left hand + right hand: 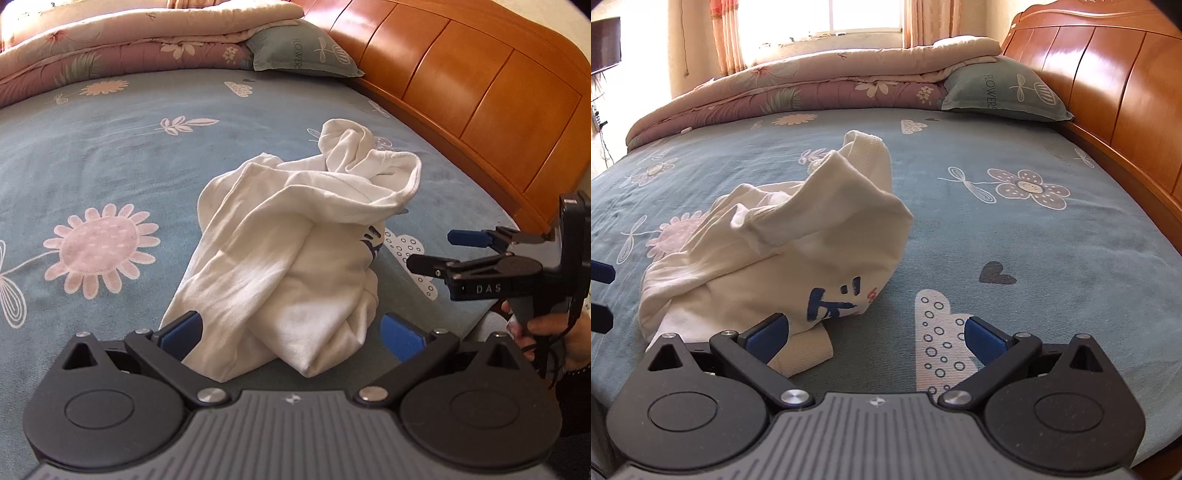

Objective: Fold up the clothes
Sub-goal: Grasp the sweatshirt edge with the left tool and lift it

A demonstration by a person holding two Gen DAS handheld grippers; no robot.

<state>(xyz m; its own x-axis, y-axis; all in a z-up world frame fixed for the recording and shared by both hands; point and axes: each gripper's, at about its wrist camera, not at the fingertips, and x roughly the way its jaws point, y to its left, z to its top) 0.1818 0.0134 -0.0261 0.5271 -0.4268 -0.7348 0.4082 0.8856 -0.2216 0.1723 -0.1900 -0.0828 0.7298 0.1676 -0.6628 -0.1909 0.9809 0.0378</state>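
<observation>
- Blue pads of the left claw (291, 334) stand wide apart, gripping nothing, with the near end of the shirt (288, 251) lying between them at 12 o'clock.
- Right claw (875, 336) is likewise spread and empty; its left pad sits just beside a ribbed cuff (809, 350), and the shirt's printed side lies at 11 o'clock from it.
- From the left view, the right claw (428, 251) hangs at 3 o'clock of the heap, apart from the cloth.
- Shirt is a crumpled, twisted white heap on the bed (1015, 258), well apart from the headboard (1108, 92); nothing is folded yet.
- My judgement: the step in hand is to spread it flat. Pick single edges, not the bulk: one claw on the cuff or hem, the other on the collar rim (866, 142) at the far end.
- Close on one layer only, lift a little, then draw the claws apart so the twist falls out.
- Risk: pinching two layers would keep the knot.
</observation>
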